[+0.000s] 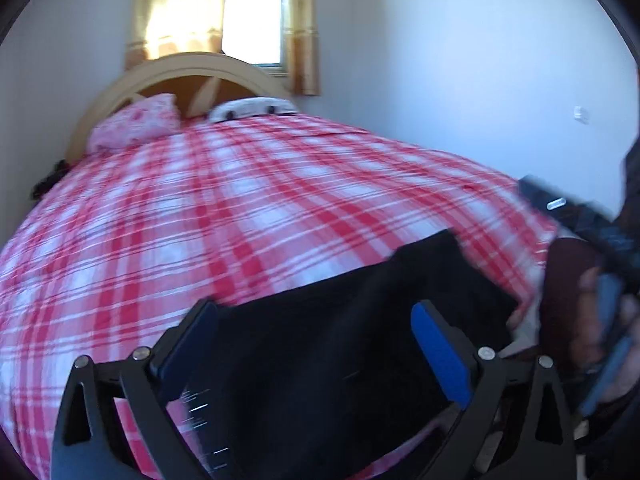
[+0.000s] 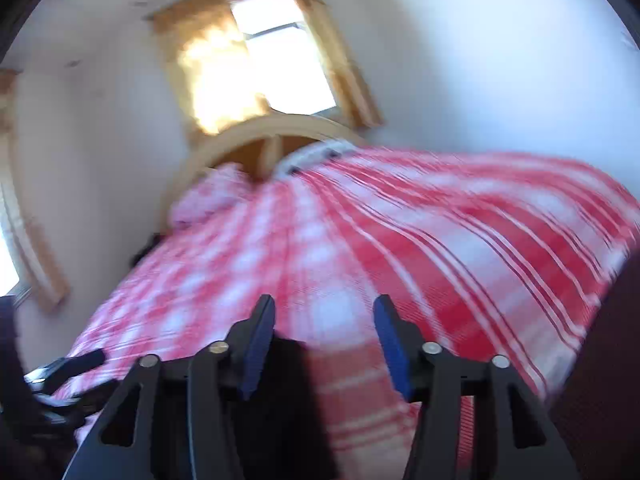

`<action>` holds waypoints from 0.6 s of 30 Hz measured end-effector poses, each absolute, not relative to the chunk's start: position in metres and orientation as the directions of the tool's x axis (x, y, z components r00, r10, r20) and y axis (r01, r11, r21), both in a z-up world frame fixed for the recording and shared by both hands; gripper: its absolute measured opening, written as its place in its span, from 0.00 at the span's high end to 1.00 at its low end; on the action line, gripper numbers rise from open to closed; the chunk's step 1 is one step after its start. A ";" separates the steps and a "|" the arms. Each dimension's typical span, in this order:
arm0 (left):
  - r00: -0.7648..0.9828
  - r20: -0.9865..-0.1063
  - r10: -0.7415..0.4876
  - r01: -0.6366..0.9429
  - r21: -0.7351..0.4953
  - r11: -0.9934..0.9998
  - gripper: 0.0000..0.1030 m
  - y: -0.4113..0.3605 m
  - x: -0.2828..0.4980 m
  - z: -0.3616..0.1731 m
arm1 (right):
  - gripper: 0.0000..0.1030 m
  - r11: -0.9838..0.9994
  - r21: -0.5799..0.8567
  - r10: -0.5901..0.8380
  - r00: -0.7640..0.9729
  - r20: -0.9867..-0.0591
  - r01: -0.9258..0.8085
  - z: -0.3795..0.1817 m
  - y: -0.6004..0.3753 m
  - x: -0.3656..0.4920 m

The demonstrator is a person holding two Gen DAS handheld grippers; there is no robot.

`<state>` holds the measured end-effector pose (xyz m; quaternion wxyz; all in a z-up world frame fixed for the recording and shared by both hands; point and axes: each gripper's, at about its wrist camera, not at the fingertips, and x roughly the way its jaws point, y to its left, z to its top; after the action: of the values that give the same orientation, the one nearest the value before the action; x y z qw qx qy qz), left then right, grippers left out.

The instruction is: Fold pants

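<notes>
Black pants [image 1: 340, 344] lie on the near edge of the bed with the red and white checked cover [image 1: 240, 208]. My left gripper [image 1: 316, 312] is open, its blue-padded fingers spread wide just above the pants, holding nothing. In the right wrist view my right gripper [image 2: 324, 308] is open above the bed cover [image 2: 440, 248], empty; a dark patch of the pants [image 2: 292, 392] shows below its left finger. The right gripper and the hand holding it [image 1: 604, 312] show at the left wrist view's right edge. Both views are motion-blurred.
A pink pillow [image 1: 136, 128] and a white pillow [image 1: 252, 108] lie at the curved wooden headboard [image 1: 188, 68]. A curtained window [image 1: 252, 20] is behind it. White walls flank the bed. The other gripper's dark body [image 2: 60, 372] shows at lower left.
</notes>
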<state>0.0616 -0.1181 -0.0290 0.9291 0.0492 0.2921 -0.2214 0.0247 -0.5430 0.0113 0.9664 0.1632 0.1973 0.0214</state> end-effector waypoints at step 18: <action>0.729 -0.654 -0.203 0.322 0.066 0.945 0.00 -0.101 0.066 -0.091 | 0.34 0.959 0.283 0.228 0.629 -0.744 -0.014 -0.066 -0.527 0.052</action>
<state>0.0660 -0.1010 -0.0905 0.9257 0.0875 0.3397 -0.1417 0.0520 -0.5265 -0.0657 0.8935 0.1262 0.4256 0.0677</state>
